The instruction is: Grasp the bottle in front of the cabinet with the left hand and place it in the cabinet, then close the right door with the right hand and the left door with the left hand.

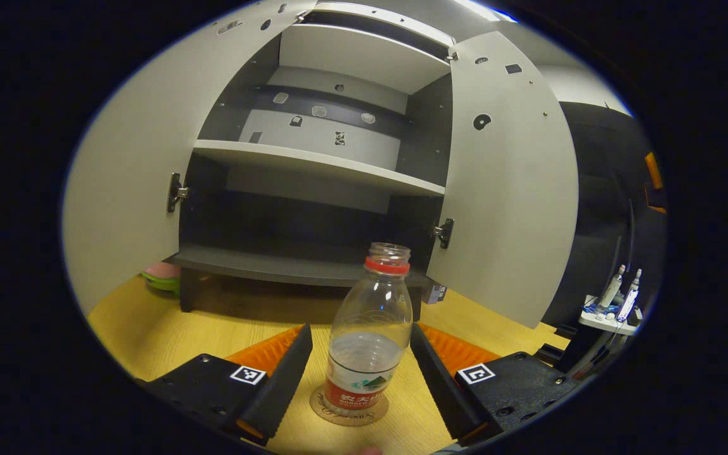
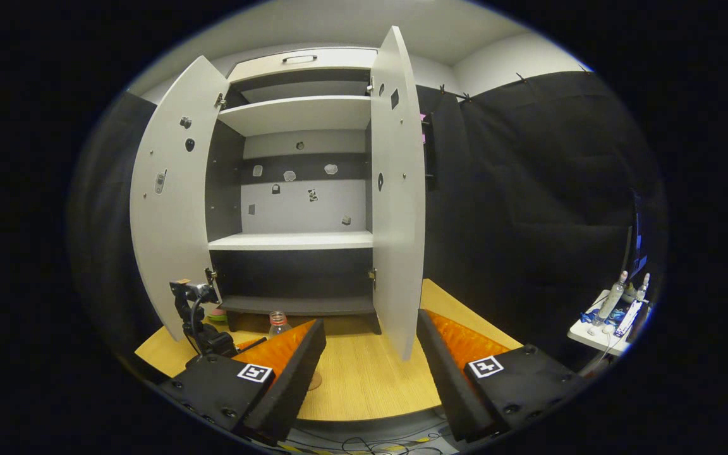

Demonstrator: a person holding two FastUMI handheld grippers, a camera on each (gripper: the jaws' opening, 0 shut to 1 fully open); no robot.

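In the left gripper view I see my left gripper (image 1: 359, 363) spread wide, one finger on each side of a clear plastic bottle (image 1: 367, 338) without touching it. The bottle has no cap, a red ring at its neck, a red label and a little water in the bottom. It stands upright on a round coaster (image 1: 339, 412) on the wooden table (image 1: 149, 328), just in front of the cabinet (image 1: 313, 158). Both cabinet doors stand open: the left door (image 1: 130, 164) and the right door (image 1: 509, 189). The shelves inside are bare, apart from small stickers on the back wall.

In the right gripper view my right gripper (image 2: 370, 366) is also wide open and holds nothing, set back from the table's near edge. From here the right door (image 2: 399, 202) points edge-on towards me. The bottle (image 2: 277, 323) shows low by the cabinet's base, near the other gripper (image 2: 196, 316). A small white side table (image 2: 610, 322) with little bottles stands off to the right, against the black cloth wall.
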